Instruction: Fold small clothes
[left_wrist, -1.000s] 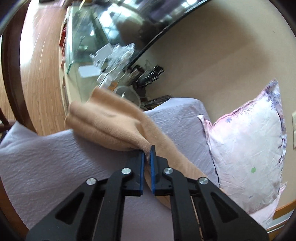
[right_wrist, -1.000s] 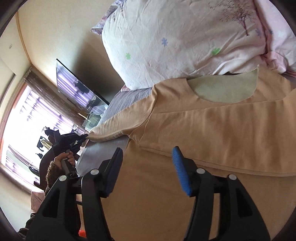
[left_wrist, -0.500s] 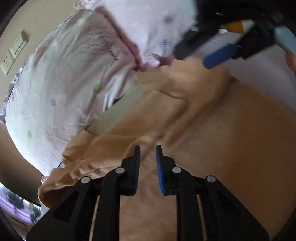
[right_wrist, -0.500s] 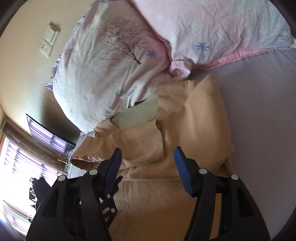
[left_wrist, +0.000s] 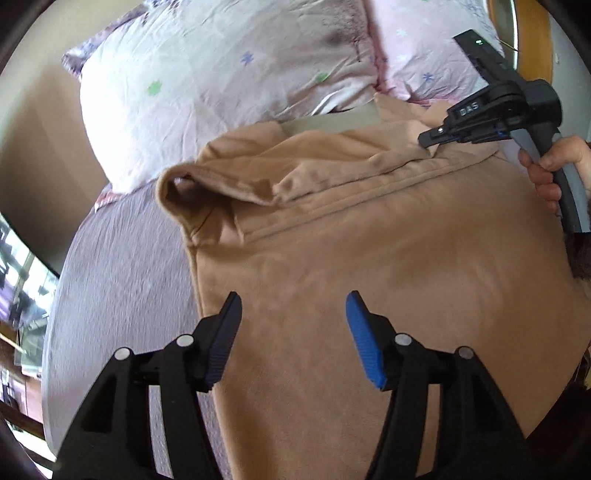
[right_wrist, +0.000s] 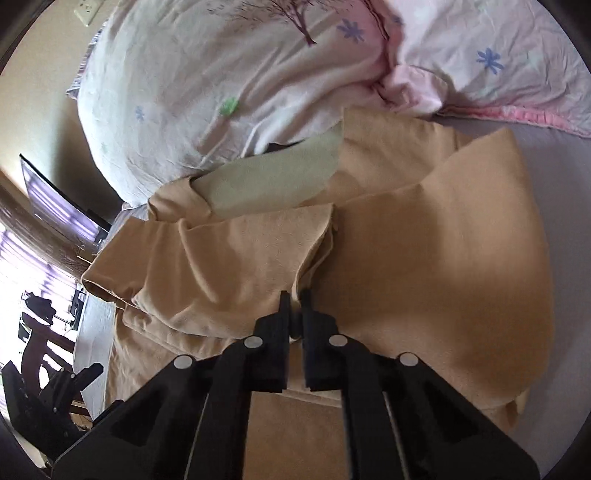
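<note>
Tan garment (left_wrist: 369, 236) spread on the bed (left_wrist: 122, 273), collar end against the pillows (left_wrist: 221, 74) at the head edge. Right gripper (right_wrist: 294, 306) clamped on a folded-over sleeve edge, presumably to draw it across the body. Left gripper (left_wrist: 291, 321) spread wide, empty, above the body panel. Left view alone shows the right hand (left_wrist: 554, 166) on its handle; right view alone shows the pinch up close.

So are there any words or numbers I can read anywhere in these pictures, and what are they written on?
"DAS": white letters on the black body of the right gripper, seen from the left wrist view; slightly blurred, so this is my best reading.

Nothing else reads as text. The pillow has only a tree and flower print, and the tan shirt carries no visible label.
</note>
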